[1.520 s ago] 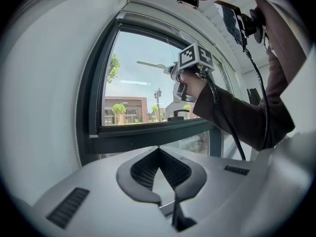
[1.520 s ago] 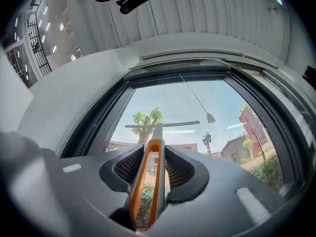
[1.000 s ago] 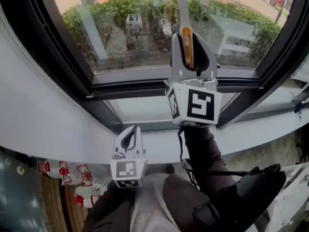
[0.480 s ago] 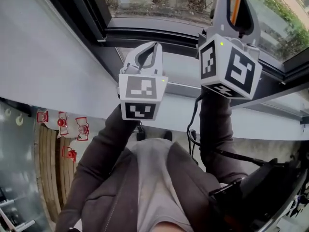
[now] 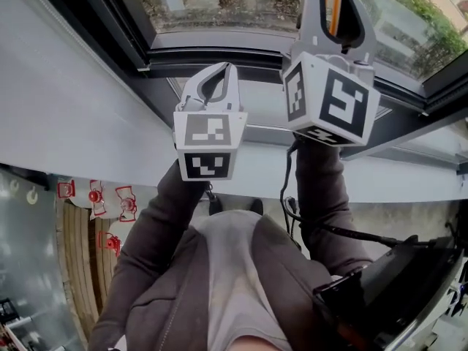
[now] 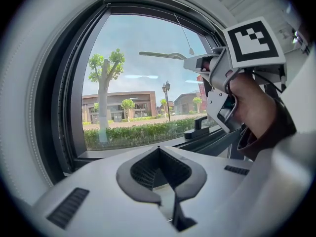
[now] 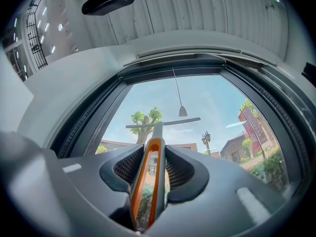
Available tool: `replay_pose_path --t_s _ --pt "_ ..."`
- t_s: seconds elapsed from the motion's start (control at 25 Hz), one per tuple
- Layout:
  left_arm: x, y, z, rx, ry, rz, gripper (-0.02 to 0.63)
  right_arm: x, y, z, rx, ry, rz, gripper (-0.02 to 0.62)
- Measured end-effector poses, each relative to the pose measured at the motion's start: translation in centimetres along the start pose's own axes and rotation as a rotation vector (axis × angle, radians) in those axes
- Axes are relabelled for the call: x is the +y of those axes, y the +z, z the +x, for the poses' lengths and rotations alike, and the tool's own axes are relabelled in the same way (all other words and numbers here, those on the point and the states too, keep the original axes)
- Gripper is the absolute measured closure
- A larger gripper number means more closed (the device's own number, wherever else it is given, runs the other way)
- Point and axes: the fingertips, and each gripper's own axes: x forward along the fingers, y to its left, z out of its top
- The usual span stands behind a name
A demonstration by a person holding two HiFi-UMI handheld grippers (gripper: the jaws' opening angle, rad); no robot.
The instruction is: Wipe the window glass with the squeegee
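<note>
Your right gripper (image 7: 154, 154) is clamped on the orange-edged handle of the squeegee (image 7: 163, 123). The handle runs out between the jaws toward the window glass (image 7: 212, 102). Its crossbar blade sits at the far end, roughly level, before the upper part of the glass. Contact between blade and glass cannot be confirmed. Your left gripper (image 6: 158, 152) has its jaws closed together with nothing between them. It points at the lower part of the glass and stands apart from it. The squeegee is above and to the right of the left gripper, well clear of it. The dark window frame (image 5: 219, 55) borders the glass below.
</note>
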Motion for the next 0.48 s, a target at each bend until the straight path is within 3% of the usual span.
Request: replay_pose_path --t_s 0.48 --pt "-0.3 -0.8 -0.2 0.016 -0.005 -0.009 0.606 1.0 -2.3 -1.8 0.050 0.008 -0.001 0.465"
